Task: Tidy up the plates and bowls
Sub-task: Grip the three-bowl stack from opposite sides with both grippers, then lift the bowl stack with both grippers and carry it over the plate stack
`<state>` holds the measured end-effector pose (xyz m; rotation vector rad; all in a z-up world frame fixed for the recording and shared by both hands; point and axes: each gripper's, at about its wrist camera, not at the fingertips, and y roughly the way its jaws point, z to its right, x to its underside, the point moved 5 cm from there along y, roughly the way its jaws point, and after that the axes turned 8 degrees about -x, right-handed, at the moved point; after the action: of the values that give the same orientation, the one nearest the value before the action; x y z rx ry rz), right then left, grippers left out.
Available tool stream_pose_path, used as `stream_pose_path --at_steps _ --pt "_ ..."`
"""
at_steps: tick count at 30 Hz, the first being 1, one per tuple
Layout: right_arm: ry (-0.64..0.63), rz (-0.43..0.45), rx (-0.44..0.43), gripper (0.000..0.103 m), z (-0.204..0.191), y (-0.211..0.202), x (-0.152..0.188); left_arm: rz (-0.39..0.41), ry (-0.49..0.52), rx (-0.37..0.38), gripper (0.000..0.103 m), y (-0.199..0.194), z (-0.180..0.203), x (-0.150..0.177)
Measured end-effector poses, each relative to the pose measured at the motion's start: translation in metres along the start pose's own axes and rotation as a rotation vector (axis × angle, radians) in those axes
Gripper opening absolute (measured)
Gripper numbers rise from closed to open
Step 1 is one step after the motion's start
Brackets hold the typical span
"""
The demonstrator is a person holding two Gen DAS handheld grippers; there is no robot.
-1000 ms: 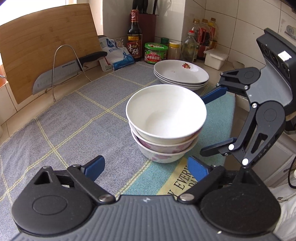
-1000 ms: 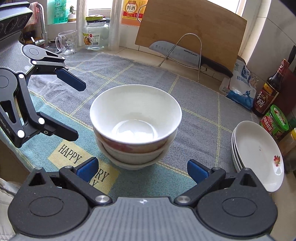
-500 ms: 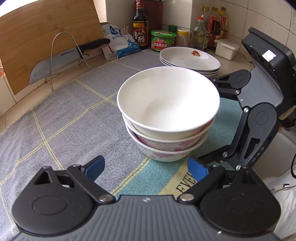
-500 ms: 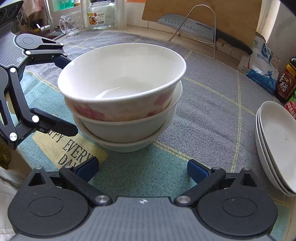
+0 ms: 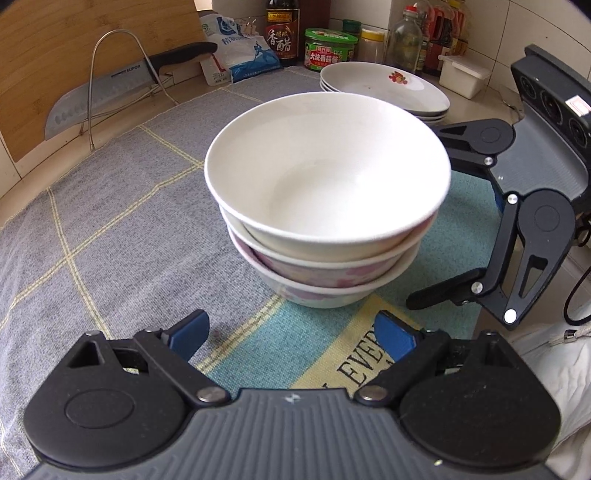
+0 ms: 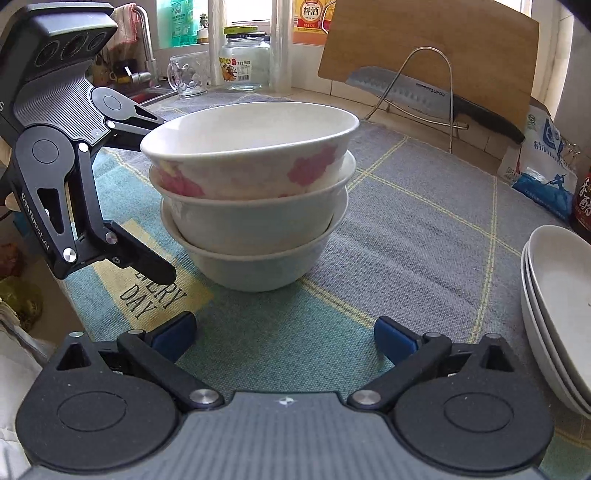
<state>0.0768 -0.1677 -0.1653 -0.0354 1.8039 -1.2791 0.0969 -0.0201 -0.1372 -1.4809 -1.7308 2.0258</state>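
Observation:
Three nested white bowls (image 5: pixel 325 199), with pink flowers on their sides, stand on the cloth mat. My left gripper (image 5: pixel 291 334) is open just short of the stack, with nothing between its blue pads. My right gripper (image 6: pixel 284 338) is open too, low and a little short of the same bowls (image 6: pixel 251 192). In each view the other gripper's black fingers (image 5: pixel 450 288) (image 6: pixel 144 262) reach toward the stack from the side, one high and one low, without touching it that I can tell. A stack of white plates (image 5: pixel 384 85) (image 6: pixel 557 295) sits beyond the mat.
A wooden cutting board (image 6: pixel 436 48) and a cleaver (image 5: pixel 103 96) on a wire rack lean against the wall. A vinegar bottle (image 5: pixel 282 33), green-lidded tub (image 5: pixel 330 50), jars and a salt bag (image 5: pixel 236 55) line the back. A glass jar (image 6: pixel 243 59) and mug (image 6: pixel 188 75) stand near the sink.
Both grippers have come down and closer to the bowl stack, which now looms larger. The right wrist view has dropped from looking into the bowls to seeing them from the side.

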Motion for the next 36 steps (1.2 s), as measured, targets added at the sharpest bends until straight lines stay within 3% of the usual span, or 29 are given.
stream_pose_path --at_steps 8,14,21,29,36 --pt "-0.183 0.011 -0.126 0.103 0.004 -0.012 -0.016 0.068 0.092 0.031 0.096 0.000 -0.002 -0.011" --pt "-0.275 -0.002 -0.153 0.103 0.008 -0.005 -0.032 0.092 0.196 0.068 0.095 0.004 0.003 -0.017" --pt "-0.326 -0.013 -0.204 0.097 0.008 -0.006 -0.040 0.092 0.271 0.116 0.094 0.001 0.003 -0.027" --pt "-0.351 -0.035 -0.265 0.083 0.010 -0.005 -0.045 0.082 0.289 0.150 0.084 -0.005 -0.001 -0.038" --pt "-0.365 -0.037 -0.299 0.083 0.013 -0.005 -0.047 0.069 0.303 0.177 0.086 -0.001 -0.004 -0.042"
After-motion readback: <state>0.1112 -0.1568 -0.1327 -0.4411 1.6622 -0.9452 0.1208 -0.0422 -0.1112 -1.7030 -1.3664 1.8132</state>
